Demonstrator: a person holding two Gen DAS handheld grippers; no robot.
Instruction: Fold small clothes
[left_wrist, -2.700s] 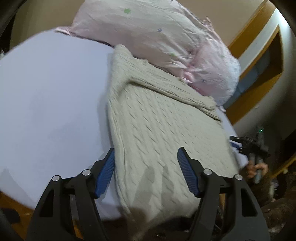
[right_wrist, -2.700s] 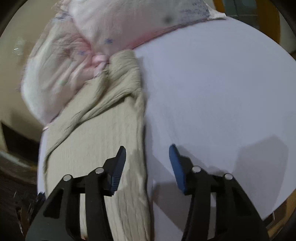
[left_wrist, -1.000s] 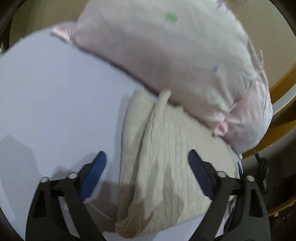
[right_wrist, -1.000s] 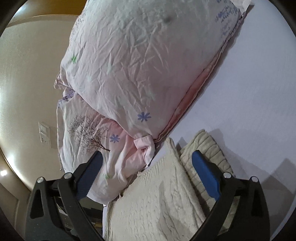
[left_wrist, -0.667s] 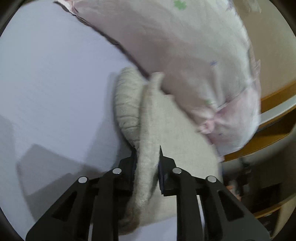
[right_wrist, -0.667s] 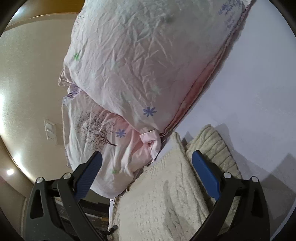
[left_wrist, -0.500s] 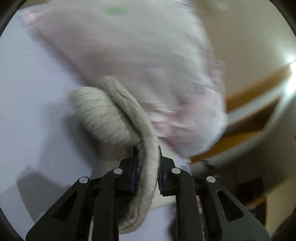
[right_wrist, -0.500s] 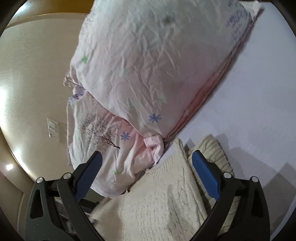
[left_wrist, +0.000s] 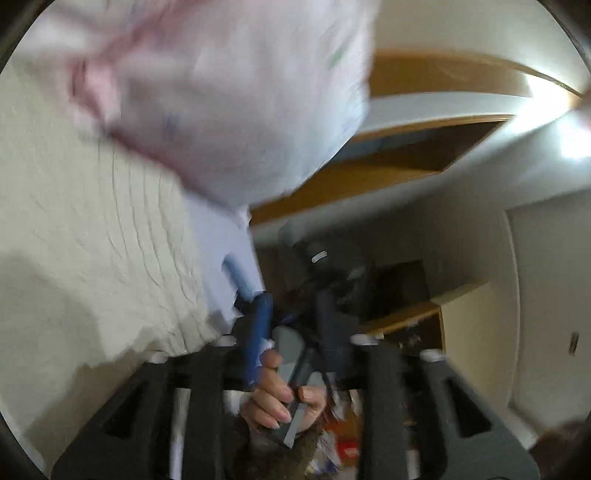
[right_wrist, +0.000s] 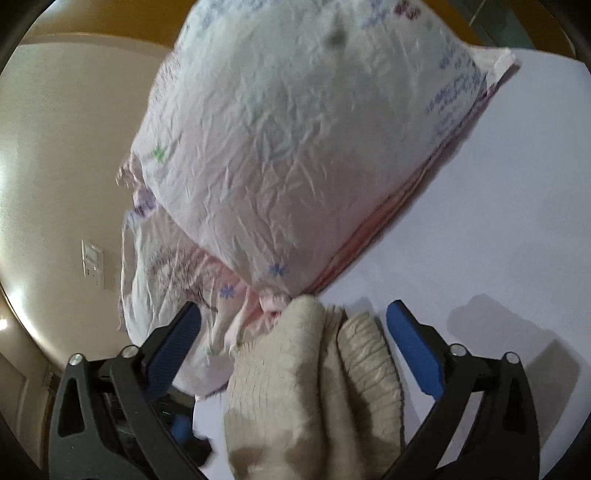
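One knit sweater here, cream/beige cable knit, bunched into a lumpy fold on the white bed sheet. Its far end is pressed right up against the pillows. I count two pillows: a big pale pink one with little star prints on top, and a second one with a tree print tucked under it.

The right gripper is spread wide, both blue pads apart with the sweater lump sitting between them, not pinched. One pad is over the pillow side, the other over the sheet.

The left wrist view is really blurry. The left gripper has its two blue pads with a gap between them and nothing held in there; the sweater fills the left side of that view, next to the gripper rather than in it. Through the gap you can see the person's hand wrapped around a handle.
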